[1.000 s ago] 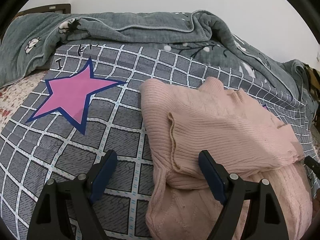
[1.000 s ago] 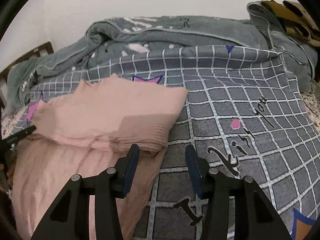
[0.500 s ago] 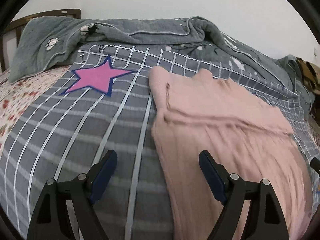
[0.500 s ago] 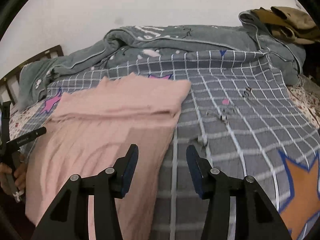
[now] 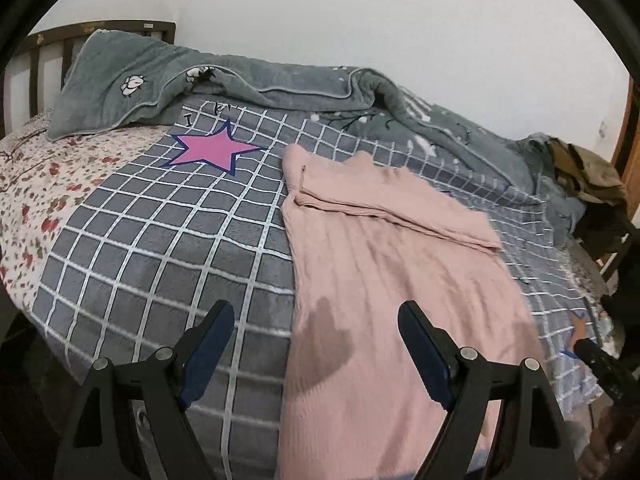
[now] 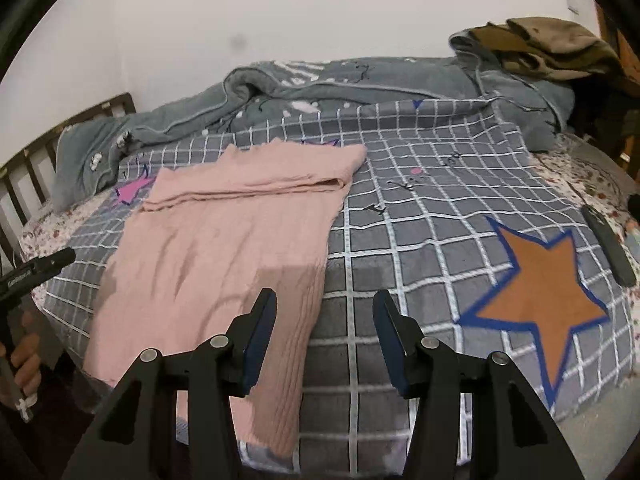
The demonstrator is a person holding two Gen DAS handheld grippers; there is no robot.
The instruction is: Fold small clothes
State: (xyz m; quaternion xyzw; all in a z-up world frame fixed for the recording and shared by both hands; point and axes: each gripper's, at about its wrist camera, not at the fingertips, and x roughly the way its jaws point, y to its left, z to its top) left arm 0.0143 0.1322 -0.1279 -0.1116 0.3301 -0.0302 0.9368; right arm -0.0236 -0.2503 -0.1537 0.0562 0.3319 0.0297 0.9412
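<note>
A pink ribbed knit garment (image 5: pixel 384 264) lies flat on the grey checked blanket (image 5: pixel 160 248), its far end folded back toward me in a band; its near hem hangs over the bed edge. It also shows in the right wrist view (image 6: pixel 224 248). My left gripper (image 5: pixel 316 344) is open and empty, held above the garment's near left part. My right gripper (image 6: pixel 324 332) is open and empty, above the garment's near right edge (image 6: pixel 316 312).
A rumpled grey-green quilt (image 5: pixel 256 80) lies along the far side by the wall. A brown garment (image 6: pixel 552 48) is piled at the far right. A dark flat object (image 6: pixel 608 244) lies on the right. A wooden headboard (image 5: pixel 48 40) stands at left.
Both grippers have pulled back and up from the garment, toward the near bed edge. More of the bed shows now. The garment lies as before.
</note>
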